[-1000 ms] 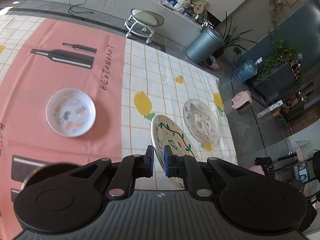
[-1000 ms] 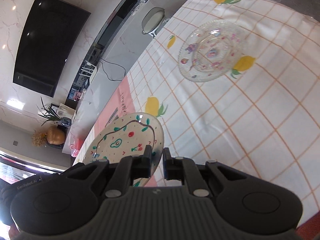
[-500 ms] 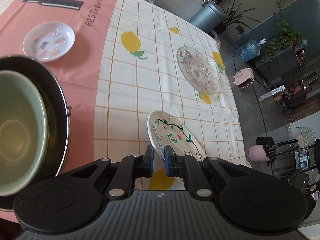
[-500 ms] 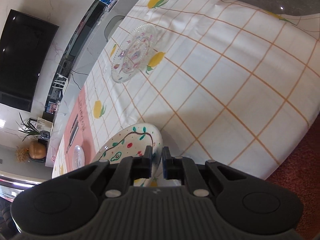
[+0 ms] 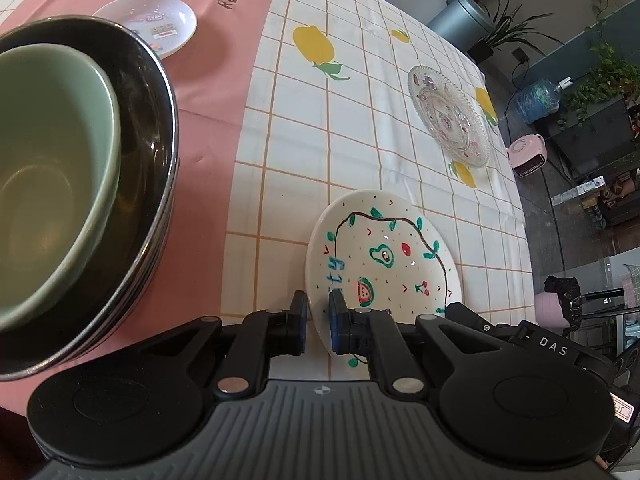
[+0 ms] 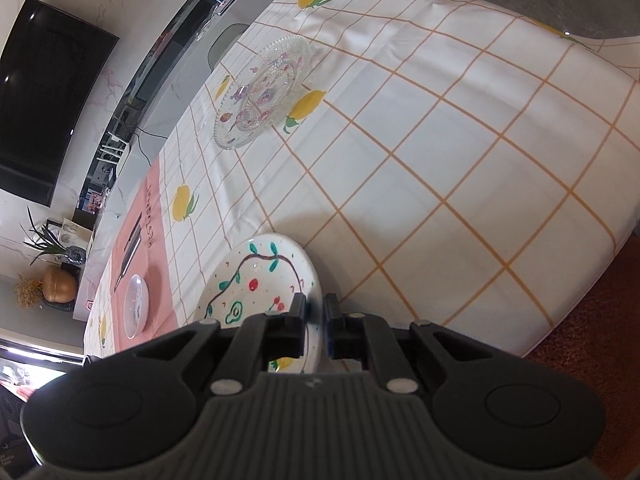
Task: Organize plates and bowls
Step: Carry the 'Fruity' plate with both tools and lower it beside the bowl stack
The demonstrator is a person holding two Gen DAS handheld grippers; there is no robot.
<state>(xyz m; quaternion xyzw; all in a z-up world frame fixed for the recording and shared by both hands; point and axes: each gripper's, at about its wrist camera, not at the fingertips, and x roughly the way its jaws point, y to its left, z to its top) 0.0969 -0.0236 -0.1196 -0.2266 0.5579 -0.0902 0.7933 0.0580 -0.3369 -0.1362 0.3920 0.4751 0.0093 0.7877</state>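
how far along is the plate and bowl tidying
Partly done: a green bowl already sits nested in the dark metal bowl. In hand: the fruit-painted plate, pinched by both the left gripper and right gripper. Left: the glass plate and small white dish lie separate.

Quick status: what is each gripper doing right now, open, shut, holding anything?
Left gripper: shut on the rim of the painted plate.
Right gripper: shut on the opposite rim of the same painted plate.
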